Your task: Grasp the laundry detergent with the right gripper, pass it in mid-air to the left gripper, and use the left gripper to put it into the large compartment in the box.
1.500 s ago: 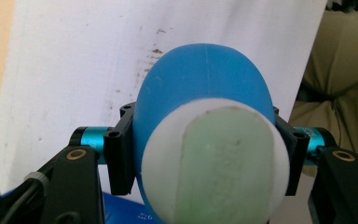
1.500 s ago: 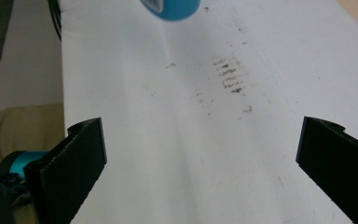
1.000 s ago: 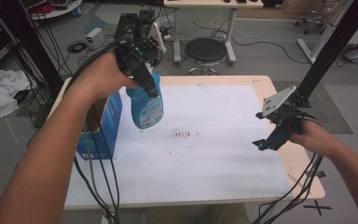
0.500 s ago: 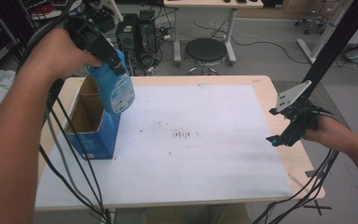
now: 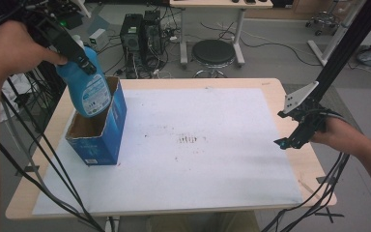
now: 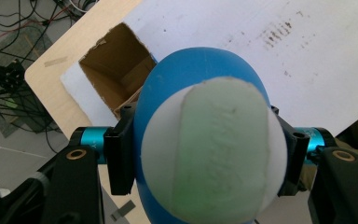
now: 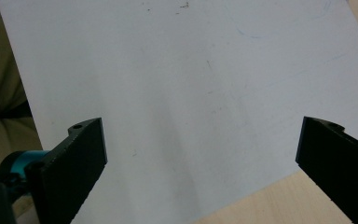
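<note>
A blue bottle [image 5: 91, 92] with a white label hangs tilted over the open top of a blue cardboard box [image 5: 104, 145] at the table's left. The bottle's lower end is at the box's opening. My left gripper [image 5: 79, 60] is shut on the bottle near its top. In the left gripper view the bottle's white and pale green cap [image 6: 214, 154] sits between the two jaws, with the box's brown inside [image 6: 116, 77] beyond it. My right gripper [image 5: 290, 137] hovers open near the table's right edge; its jaws [image 7: 200, 163] stand wide with nothing between them.
A white sheet [image 5: 212, 174] with dark smudges [image 5: 188, 140] covers most of the wooden table [image 5: 280, 92]. Cables hang at the left and right front corners. A black frame post [image 5: 348, 48] rises at the right. Behind the table are a stool [image 5: 213, 50] and computer towers [image 5: 142, 34].
My left hand has carried the bottle leftward from the table's middle-left to above the box, and its lower end now reaches the opening. The right gripper has stayed put.
</note>
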The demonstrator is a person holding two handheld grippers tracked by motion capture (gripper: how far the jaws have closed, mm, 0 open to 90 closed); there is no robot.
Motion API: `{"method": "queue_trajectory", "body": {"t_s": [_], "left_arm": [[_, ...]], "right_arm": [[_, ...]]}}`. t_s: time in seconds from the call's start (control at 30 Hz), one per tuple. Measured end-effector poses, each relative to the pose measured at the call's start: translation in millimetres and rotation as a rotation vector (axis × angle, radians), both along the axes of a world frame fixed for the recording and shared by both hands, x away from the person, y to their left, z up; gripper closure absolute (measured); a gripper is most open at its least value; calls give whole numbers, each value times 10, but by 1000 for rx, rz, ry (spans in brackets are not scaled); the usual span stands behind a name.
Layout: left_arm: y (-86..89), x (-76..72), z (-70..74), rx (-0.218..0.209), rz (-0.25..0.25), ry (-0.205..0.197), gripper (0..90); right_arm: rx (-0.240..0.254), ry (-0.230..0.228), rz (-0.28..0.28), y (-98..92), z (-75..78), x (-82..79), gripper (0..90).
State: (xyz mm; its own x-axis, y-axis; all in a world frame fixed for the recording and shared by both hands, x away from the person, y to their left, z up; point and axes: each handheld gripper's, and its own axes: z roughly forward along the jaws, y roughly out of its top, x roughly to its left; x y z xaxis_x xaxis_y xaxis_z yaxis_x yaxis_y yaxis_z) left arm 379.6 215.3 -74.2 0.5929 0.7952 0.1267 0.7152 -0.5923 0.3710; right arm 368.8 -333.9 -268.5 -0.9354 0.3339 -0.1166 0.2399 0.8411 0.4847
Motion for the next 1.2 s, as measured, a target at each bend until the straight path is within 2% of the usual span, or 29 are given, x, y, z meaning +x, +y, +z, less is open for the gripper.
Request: {"method": "queue_trajectory", "body": {"t_s": [0.1, 0.27, 0.47, 0.57, 0.67, 0.87, 1.03, 1.2], "left_arm": [[54, 35, -50, 16, -17, 12, 381], [137, 91, -148, 24, -15, 17, 381], [219, 142, -363, 34, -4, 29, 381], [242, 163, -464, 54, -10, 40, 382], [263, 173, -561, 57, -14, 31, 381], [297, 201, -803, 51, -36, 34, 382], [293, 245, -1050, 36, -52, 52, 382], [296, 299, -1291, 49, -68, 79, 382]], "right_arm": [[-1, 4, -8, -5, 3, 8, 8], [-4, 5, -13, 1, 3, 6, 8], [-12, 4, -14, 19, 7, -18, 8], [-15, 4, -17, 27, 14, -24, 8], [-14, 2, -17, 31, 15, -29, 8], [-18, 5, -21, 36, -9, -41, 9], [-16, 5, -19, 56, -27, -46, 9], [-16, 8, -20, 64, -37, -63, 9]]}}
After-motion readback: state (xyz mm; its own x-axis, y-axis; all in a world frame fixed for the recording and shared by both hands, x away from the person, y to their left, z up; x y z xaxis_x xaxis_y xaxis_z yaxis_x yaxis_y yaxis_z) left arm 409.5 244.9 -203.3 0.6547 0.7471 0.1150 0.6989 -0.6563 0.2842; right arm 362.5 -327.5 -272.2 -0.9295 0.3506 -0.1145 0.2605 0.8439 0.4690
